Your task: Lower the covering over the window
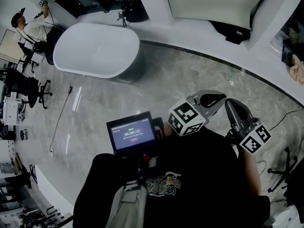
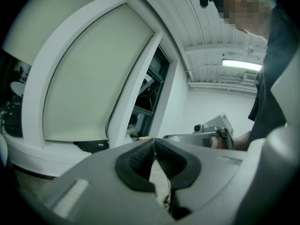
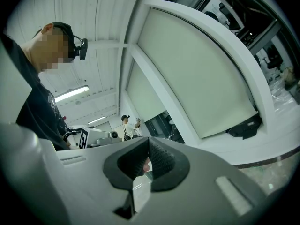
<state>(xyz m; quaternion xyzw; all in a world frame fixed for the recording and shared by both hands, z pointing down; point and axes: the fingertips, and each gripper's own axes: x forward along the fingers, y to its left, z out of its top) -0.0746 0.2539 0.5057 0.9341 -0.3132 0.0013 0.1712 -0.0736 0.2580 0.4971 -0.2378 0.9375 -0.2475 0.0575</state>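
The window covering is a pale cream roller blind (image 1: 213, 1) drawn most of the way down in a white curved window frame; a dark gap stays open under its bottom edge. The same blind (image 2: 89, 78) fills the left of the left gripper view, and the blind (image 3: 192, 74) shows at the right of the right gripper view. My left gripper (image 1: 219, 98) and right gripper (image 1: 231, 103) are held close to my chest, side by side, well short of the window. In their own views the left gripper (image 2: 154, 142) and the right gripper (image 3: 147, 142) are shut with nothing between the pads.
A white freestanding bathtub (image 1: 97, 49) stands on the marble floor to the left, with a dark tap (image 1: 124, 15) behind it. Office chairs (image 1: 35, 91) and another person (image 1: 31, 25) are at the far left. A small screen (image 1: 133, 134) hangs at my chest. A black box (image 1: 235, 32) lies on the sill.
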